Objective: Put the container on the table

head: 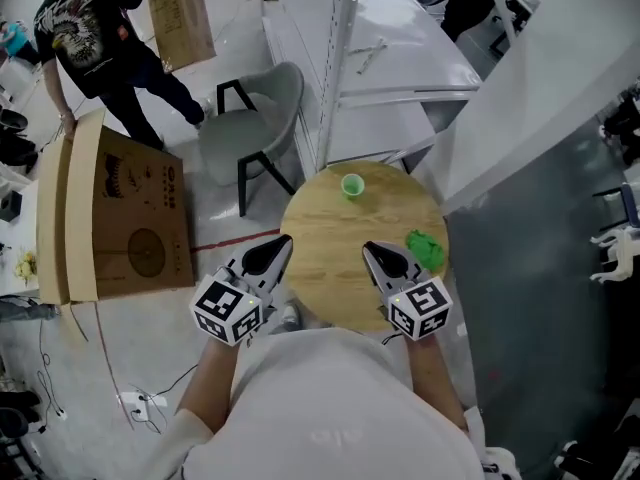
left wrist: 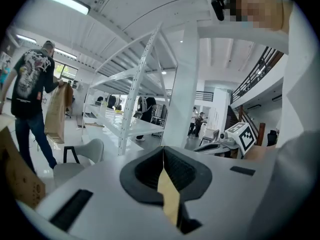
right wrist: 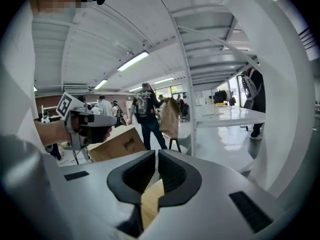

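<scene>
Table (head: 325, 278) bears one container (head: 352, 185), one green wad (head: 427, 249); over its near edge left hand-held gripper (head: 284, 245) and right hand-held gripper (head: 369, 249) hang closed, empty.

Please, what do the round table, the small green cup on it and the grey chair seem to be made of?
Round table: wood or wood veneer, matt; light grain lines run across its top.
Small green cup: probably plastic; even bright colour, thin rim.
Grey chair: smooth moulded shell, likely plastic, on dark legs, maybe metal.
</scene>
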The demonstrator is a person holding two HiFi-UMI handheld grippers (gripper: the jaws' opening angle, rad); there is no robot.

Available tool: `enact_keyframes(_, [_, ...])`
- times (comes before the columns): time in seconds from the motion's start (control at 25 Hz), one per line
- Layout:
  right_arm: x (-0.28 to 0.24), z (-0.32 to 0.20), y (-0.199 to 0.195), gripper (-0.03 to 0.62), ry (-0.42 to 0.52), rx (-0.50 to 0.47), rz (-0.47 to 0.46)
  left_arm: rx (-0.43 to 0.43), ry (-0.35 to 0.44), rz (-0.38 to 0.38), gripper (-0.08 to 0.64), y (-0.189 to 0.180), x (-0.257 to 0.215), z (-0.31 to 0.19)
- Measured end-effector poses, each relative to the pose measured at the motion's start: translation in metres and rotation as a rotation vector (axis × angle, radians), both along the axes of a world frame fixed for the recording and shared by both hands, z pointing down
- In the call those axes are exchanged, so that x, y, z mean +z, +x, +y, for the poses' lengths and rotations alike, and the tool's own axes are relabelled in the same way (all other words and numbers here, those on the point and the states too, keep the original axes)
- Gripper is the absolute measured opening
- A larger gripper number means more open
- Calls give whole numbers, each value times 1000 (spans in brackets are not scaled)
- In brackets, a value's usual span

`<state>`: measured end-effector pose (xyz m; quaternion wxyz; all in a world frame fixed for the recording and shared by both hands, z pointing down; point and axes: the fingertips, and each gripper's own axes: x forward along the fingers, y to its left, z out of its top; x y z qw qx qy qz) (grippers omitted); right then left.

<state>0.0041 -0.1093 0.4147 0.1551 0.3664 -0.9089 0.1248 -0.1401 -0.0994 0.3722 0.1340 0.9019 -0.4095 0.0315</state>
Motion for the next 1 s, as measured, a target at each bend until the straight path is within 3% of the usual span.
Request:
enact_keyframes(0.32, [-51,6,-17,43,161,-60,-33,-23,131,-11,17,-5,-38,-1])
enact_keyframes(0.52, [-60,11,-20,43,209,-72,-35,-20,198,-23,17,-4,-49,5])
enact_keyframes(0.72, [-55,17,-22,43,244,-76,-11,-46,233,-36,17,-7,-50,10])
enact_keyframes(1.0, [-43,25,-17,43,219,-53,-11,-33,223,-35,17,-2,-46,12])
